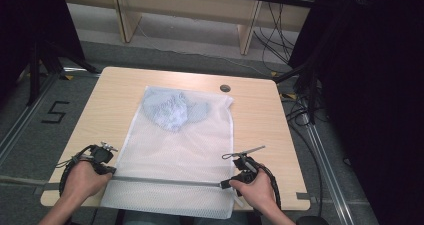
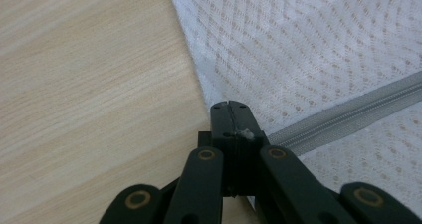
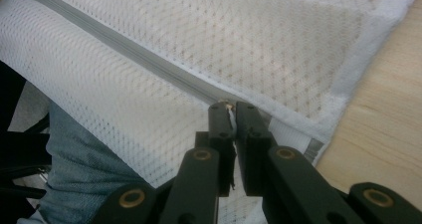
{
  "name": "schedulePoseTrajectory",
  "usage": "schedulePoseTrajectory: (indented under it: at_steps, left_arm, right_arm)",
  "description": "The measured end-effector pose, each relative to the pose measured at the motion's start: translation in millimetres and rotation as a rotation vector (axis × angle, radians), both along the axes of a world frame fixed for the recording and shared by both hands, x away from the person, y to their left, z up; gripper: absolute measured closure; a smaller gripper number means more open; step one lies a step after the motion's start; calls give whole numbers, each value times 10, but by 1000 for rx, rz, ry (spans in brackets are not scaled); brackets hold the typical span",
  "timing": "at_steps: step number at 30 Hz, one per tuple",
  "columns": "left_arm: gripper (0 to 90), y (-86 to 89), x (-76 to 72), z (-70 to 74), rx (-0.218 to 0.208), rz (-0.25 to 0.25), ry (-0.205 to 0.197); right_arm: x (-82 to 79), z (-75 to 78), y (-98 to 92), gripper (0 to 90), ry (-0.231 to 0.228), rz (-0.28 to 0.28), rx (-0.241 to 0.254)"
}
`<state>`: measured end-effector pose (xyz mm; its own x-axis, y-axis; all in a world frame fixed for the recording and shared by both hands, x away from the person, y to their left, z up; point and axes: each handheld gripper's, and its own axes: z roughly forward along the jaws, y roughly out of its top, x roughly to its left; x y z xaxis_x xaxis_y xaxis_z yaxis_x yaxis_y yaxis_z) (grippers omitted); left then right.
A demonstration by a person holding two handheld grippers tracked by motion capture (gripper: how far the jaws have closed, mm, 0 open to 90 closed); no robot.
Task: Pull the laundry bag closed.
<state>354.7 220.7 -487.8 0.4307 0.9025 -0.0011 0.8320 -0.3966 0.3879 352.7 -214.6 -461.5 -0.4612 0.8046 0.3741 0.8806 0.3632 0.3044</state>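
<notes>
Right now I'm working the zipper point(image 1: 165, 181) of a white mesh laundry bag point(image 1: 175, 150) that lies flat on the counter point(image 1: 110, 100), its near end hanging over the front edge toward me. A pale blue garment point(image 1: 172, 110) sits bunched inside, up at the far end.

My left gripper point(image 1: 109, 171) is at the bag's left edge, where the grey zipper tape begins. In the left gripper view its jaws are pressed together on that end point(image 2: 239, 127), with a scrap of white caught between the tips, so I take it as pinning the bag.

My right gripper point(image 1: 226, 184) is at the other end of the zipper, near the bag's right edge. In the right gripper view its jaws are nearly together, clamped on something small and light at the zipper line point(image 3: 228, 109); I judge it to be the slider's pull, though it is too tiny to be sure.

From the high view the zipper runs as one straight band between my hands and I cannot tell open from closed, so I read this as the zipping step at one end of its travel.

Next I should check the teeth. If slack shows, keep the left end anchored, hold the tape taut, and pull the right gripper along the line without lifting.
</notes>
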Motion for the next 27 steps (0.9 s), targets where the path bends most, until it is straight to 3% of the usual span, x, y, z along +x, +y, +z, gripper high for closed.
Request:
schedulePoseTrajectory:
  at_steps: [1,2,4,6,7,9,11,16,18,19,20,21,22,23,24,27]
  left_arm:
    - [899,1,2,0,0,-4,1]
    - [899,1,2,0,0,-4,0]
    - [899,1,1,0,0,-4,0]
    - [899,-4,-1,-1,0,0,-3]
    - [899,-6,-1,-2,-1,0,-4]
    - [899,-15,-1,-5,4,7,-8]
    - [899,-14,-1,-1,2,-7,-3]
    - [899,-22,-3,-2,-2,-8,-5]
    - [899,-26,-6,-4,-6,-6,-4]
    - [899,-31,-8,-7,-12,0,-7]
    - [899,-32,-8,-8,-13,1,-8]
    - [899,-32,-8,-7,-13,1,-8]
    - [899,-32,-9,-8,-14,1,-8]
    - [899,-32,-9,-8,-14,1,-8]
    - [899,-27,-10,-6,-12,-3,-7]
    - [899,-17,-15,-2,-5,-4,-14]
  right_arm:
    - [-17,30,7,871,47,-29,-14]
    - [-8,19,-11,870,29,-22,-14]
    - [-9,36,-26,870,56,-36,-29]
    - [7,15,-66,870,19,-11,-12]
    - [-6,33,-63,870,51,-47,-35]
    - [-2,43,-83,870,83,-46,-28]
    - [17,21,-129,870,57,-48,-42]
    - [50,-30,-187,869,57,-74,-60]
    - [43,-24,-168,869,99,-82,-54]
    - [23,-7,-124,869,148,-135,-35]
    - [31,-33,-134,869,127,-125,-28]
    - [19,-12,-98,869,168,-176,-17]
    - [17,-21,-105,868,170,-172,-13]
    - [17,-21,-105,868,170,-172,-13]
    - [45,-91,-173,866,44,-79,-23]
    - [33,-101,-180,862,24,-62,-5]
